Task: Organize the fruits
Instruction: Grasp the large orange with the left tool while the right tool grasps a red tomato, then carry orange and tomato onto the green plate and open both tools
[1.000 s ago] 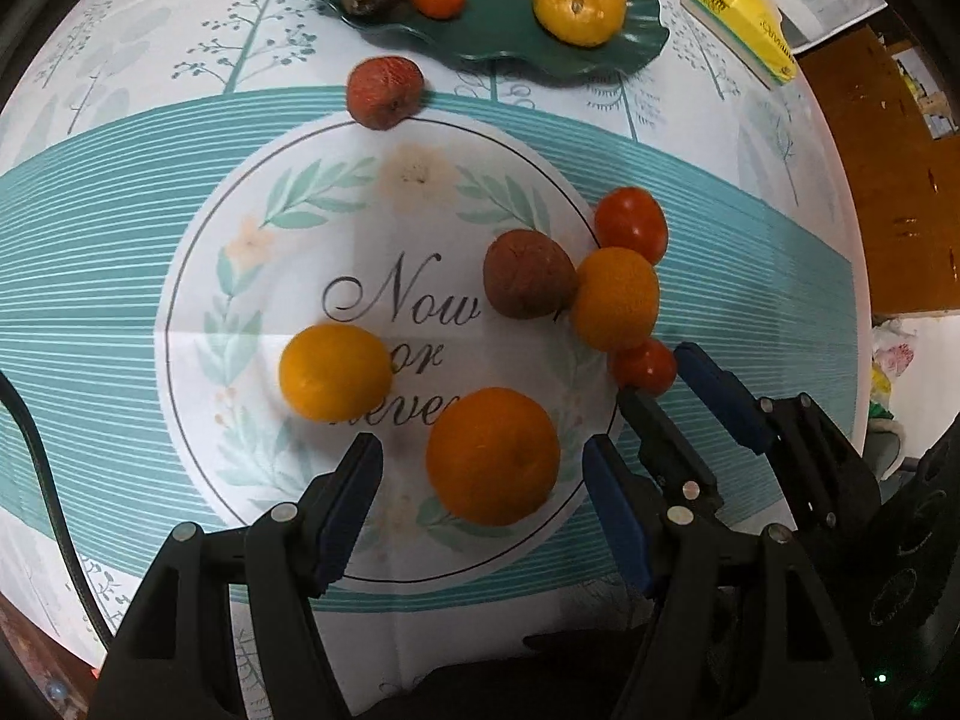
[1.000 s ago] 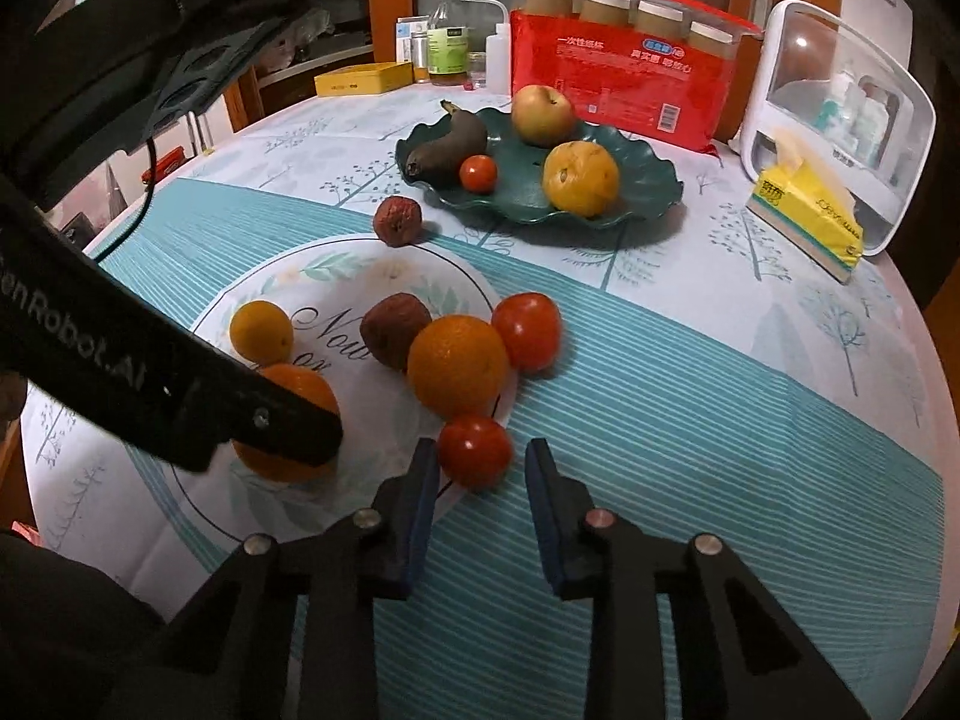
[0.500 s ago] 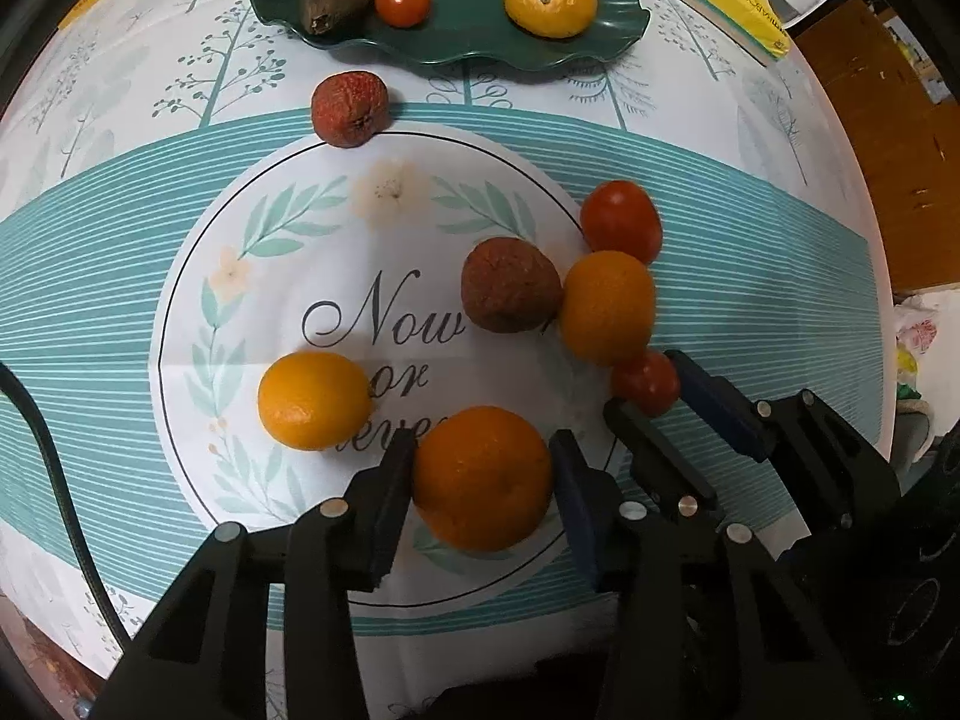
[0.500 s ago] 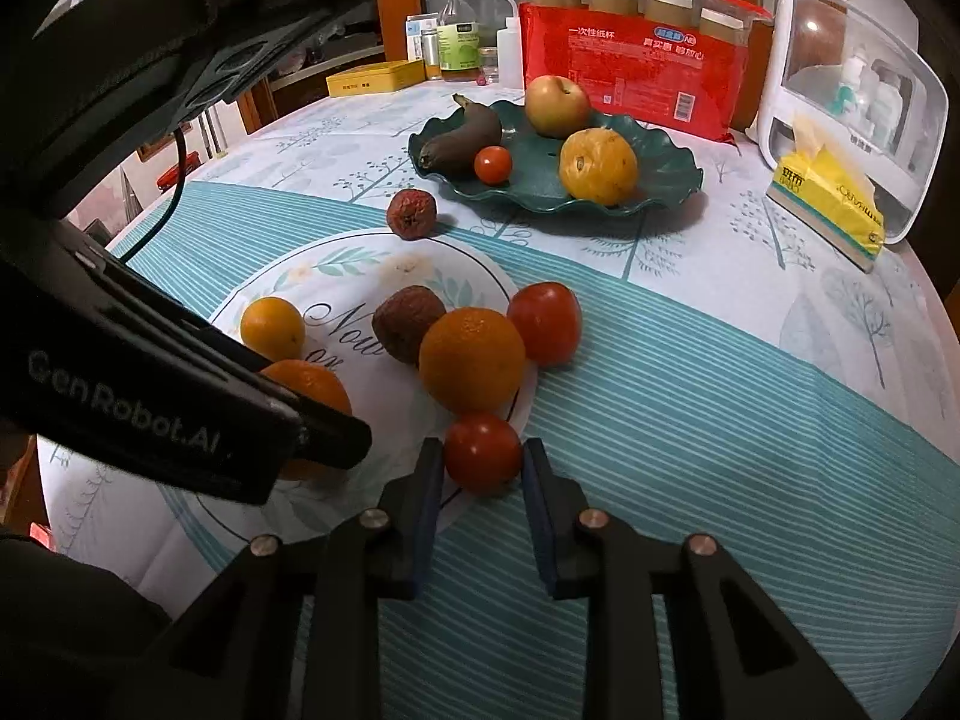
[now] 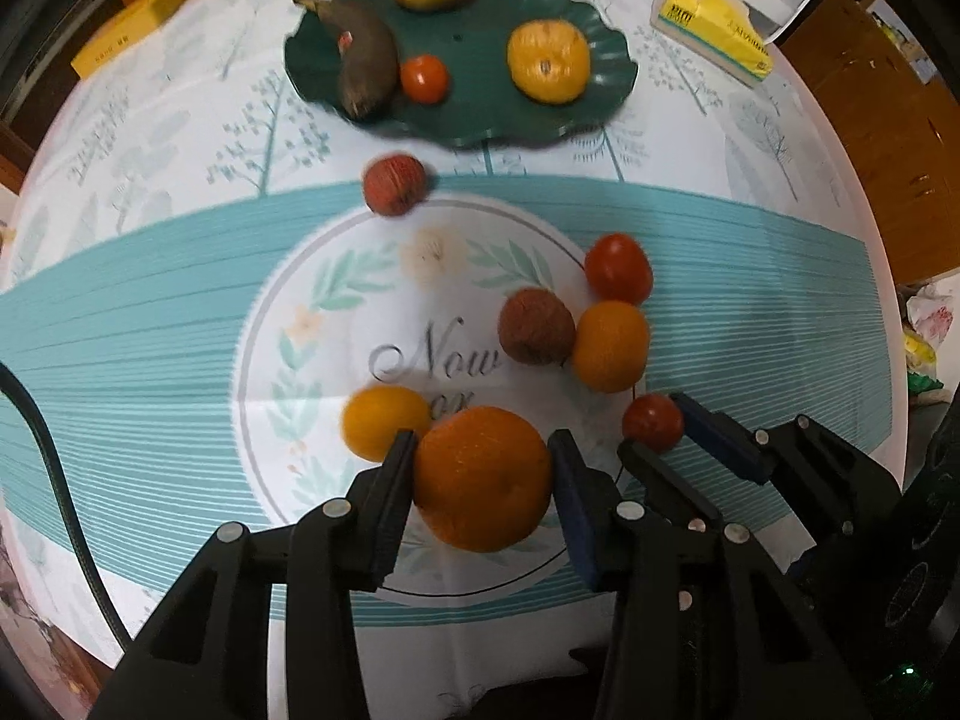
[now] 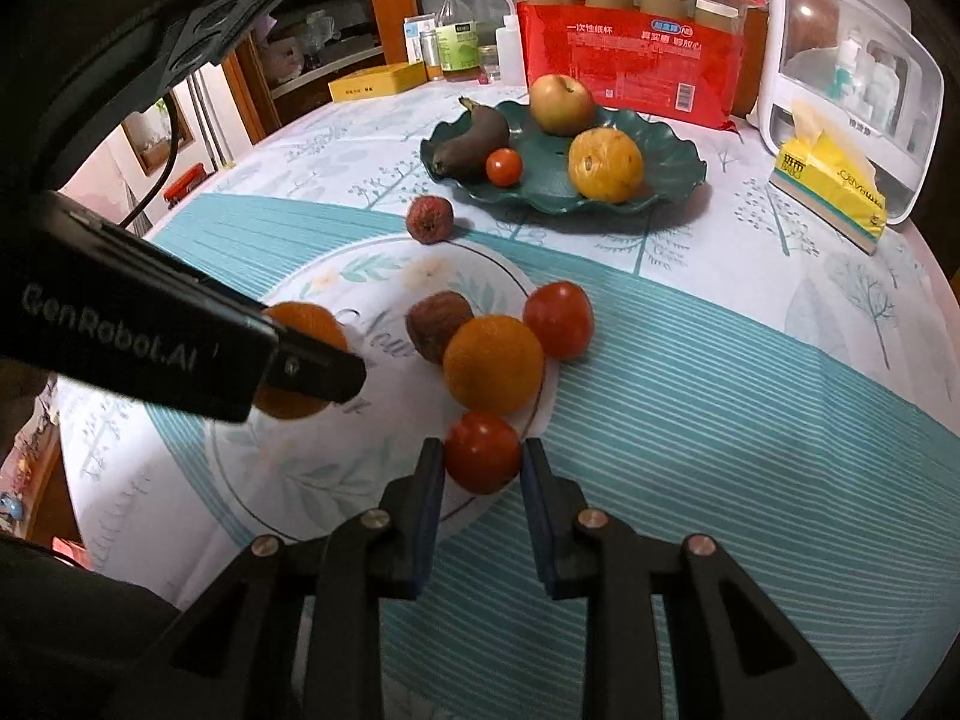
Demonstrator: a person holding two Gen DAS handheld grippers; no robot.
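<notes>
Left claw [image 5: 483, 483]: clamped on large orange [image 5: 483, 479]. Right claw [image 6: 482, 468]: clamped on small tomato [image 6: 482, 451]. Both likely bound for green plate [image 6: 672, 180].

Plate [image 6: 672, 180] far back on counter [image 6: 750, 372], holding banana [image 6: 474, 141] at left, apple [image 6: 561, 103] behind, citrus [image 6: 606, 163] at right, small tomato [image 6: 503, 167] between. Near plate's front-left edge, lone lychee [image 6: 429, 218]. Nearer, cluster touching: lychee left, orange [image 6: 493, 363] middle, tomato [image 6: 559, 319] right. Tissue box [image 6: 831, 189] right of plate.
</notes>
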